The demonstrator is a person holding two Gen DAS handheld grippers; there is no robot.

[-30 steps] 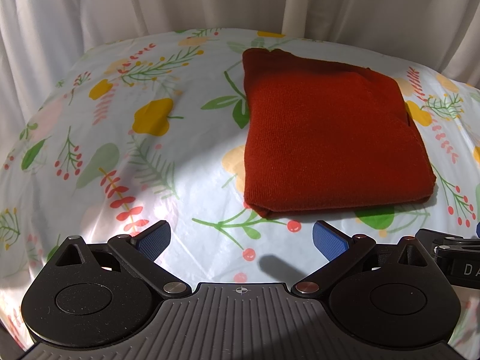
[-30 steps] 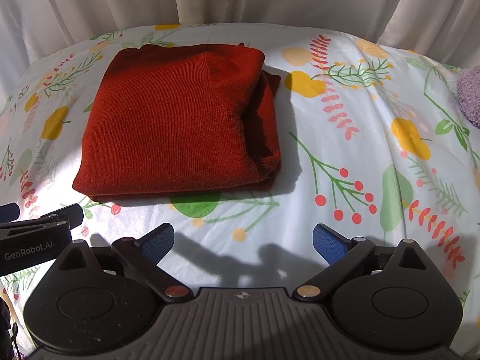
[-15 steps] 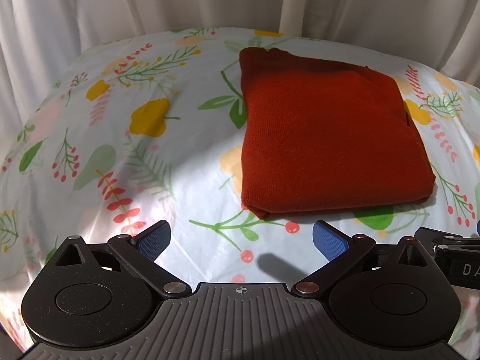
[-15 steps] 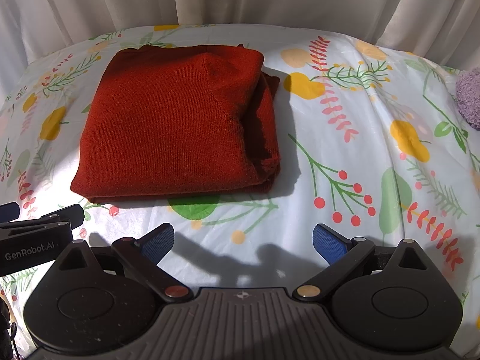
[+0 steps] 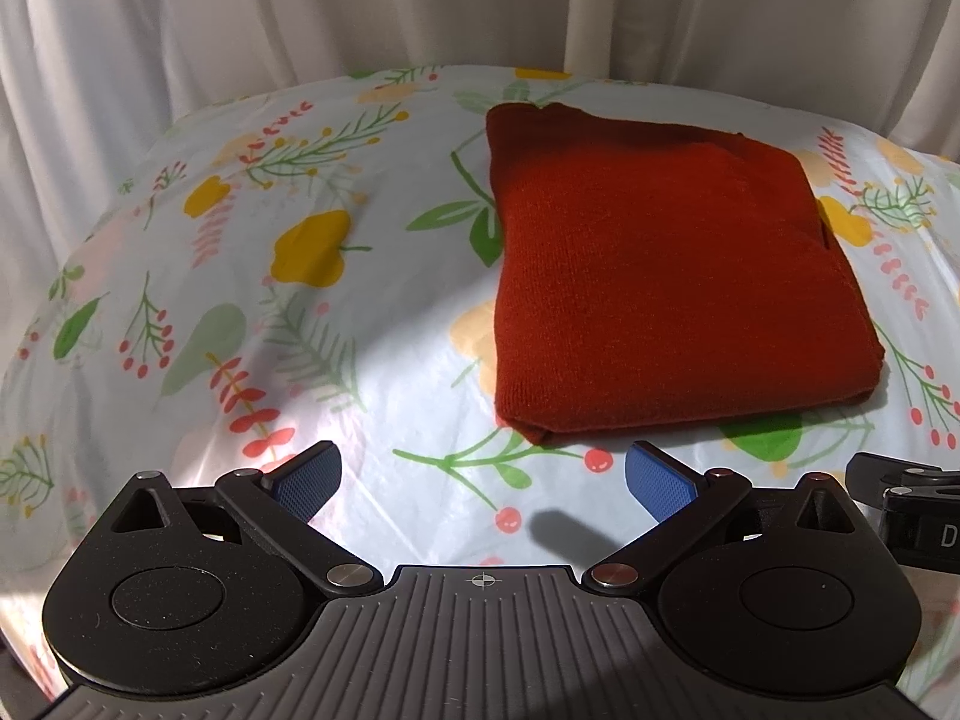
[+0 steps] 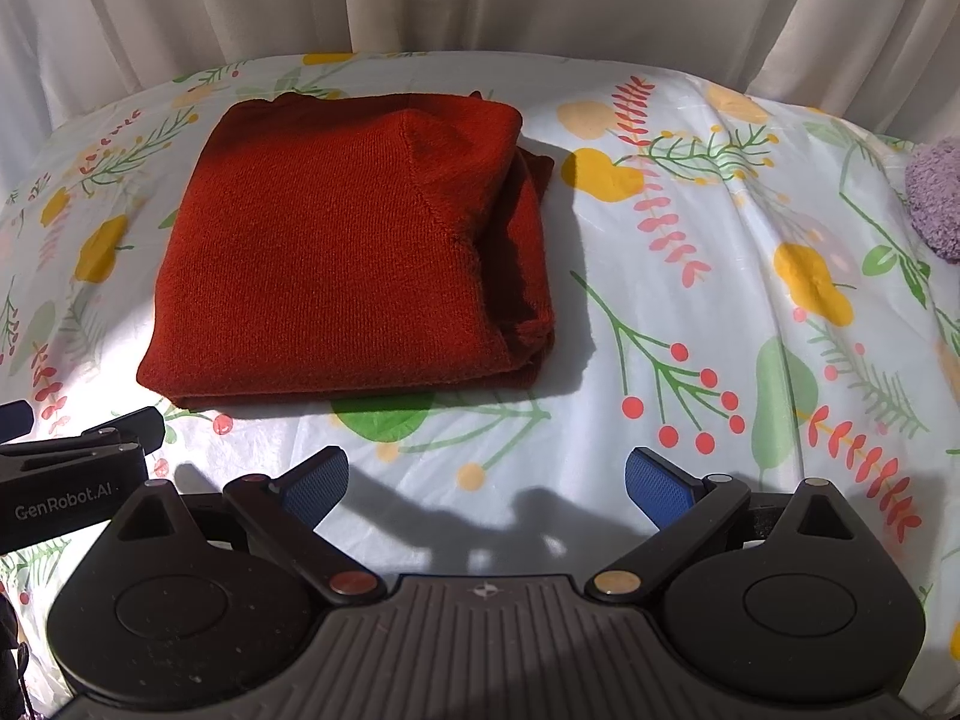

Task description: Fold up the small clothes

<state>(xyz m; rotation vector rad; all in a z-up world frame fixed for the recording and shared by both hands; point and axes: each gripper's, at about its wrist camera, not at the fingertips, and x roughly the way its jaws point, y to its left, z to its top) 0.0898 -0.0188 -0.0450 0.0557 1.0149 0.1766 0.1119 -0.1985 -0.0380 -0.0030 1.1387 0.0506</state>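
Both tongs [image 5: 483,483] [image 6: 486,483] stay spread, hovering before sweater [image 6: 342,252].

Hard light strikes the floral cloth [image 6: 690,324] before me, glaring white near my right gripper [image 6: 486,483], whose shadow [image 6: 480,516] falls sharp beneath it. The curtain [image 5: 420,18] behind sits dimmer. Fisheye bending curves every edge; corners darken.

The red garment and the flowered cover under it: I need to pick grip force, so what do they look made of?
Red garment: seemingly a soft, matte knit; fine ribbed stitch rows and a fuzzy edge show. Flowered cover: looks like thin, smooth sheeting, possibly plastic, judging by its sheen and crisp wrinkles; I cannot be sure.
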